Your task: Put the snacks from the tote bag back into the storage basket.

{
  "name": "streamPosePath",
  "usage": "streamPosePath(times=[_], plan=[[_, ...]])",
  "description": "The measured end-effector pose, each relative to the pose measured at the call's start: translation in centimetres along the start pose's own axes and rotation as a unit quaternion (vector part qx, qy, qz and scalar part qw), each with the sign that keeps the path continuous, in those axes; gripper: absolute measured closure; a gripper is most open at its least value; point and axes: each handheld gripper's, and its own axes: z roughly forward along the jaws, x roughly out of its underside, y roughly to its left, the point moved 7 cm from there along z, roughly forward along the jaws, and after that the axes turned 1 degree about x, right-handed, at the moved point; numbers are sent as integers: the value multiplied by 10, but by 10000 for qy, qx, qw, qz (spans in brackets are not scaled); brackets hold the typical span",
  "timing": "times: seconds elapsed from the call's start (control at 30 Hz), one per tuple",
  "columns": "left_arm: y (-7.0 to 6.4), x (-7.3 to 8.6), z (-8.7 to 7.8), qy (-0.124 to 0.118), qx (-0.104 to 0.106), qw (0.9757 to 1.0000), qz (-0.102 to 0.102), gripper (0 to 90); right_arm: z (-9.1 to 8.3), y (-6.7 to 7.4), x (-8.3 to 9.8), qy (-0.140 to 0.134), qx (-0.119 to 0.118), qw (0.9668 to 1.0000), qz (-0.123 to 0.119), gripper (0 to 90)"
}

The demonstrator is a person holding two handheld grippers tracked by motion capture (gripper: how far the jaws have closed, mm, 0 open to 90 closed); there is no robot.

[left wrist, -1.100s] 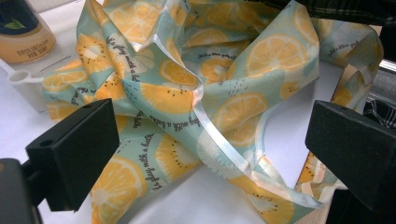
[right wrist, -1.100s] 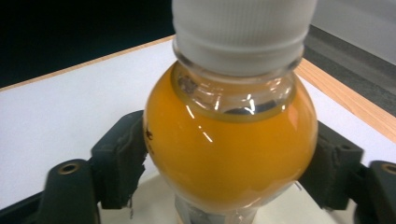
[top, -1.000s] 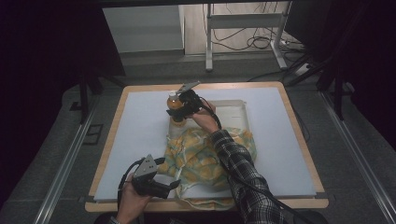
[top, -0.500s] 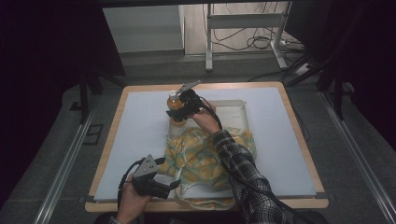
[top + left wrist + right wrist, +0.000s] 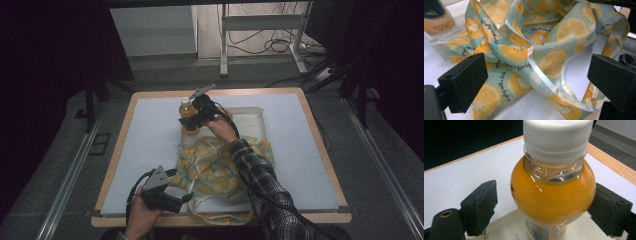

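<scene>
Bottle point(image 5: 552, 192) between wide-open right tongs point(image 5: 546, 205), left pad clear.

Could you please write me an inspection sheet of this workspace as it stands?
Surface: white mat on a wood-edged table.
Job's things: orange bottle, capped, upright in a white tray; fruit-print cloth crumpled over the tray's near end.
Clutter: nothing seen.
Grippers: right hand-held gripper has been opening, bottle between its jaws, left jaw apart; left hand-held gripper open before the cloth.
Cables: one trails from each gripper.
Surroundings: dark; floor cables behind.
</scene>
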Motion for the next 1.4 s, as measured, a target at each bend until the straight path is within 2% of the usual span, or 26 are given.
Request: streamPosePath(times=[0.8,1.07,1.17,1.4], plan=[[1,0,0,-18,-27,10000,-22,29,-30,6,-9,32,127,9998,-140,114],[1,0,0,-13,-24,10000,-39,30,-39,6,-7,69,145,9998,-68,109],[1,0,0,-1,-24,10000,-48,30,-43,6,-5,79,160,9998,-116,109],[1,-1,-1,-17,3,10000,-93,31,-48,12,1,133,152,9998,-94,104]])
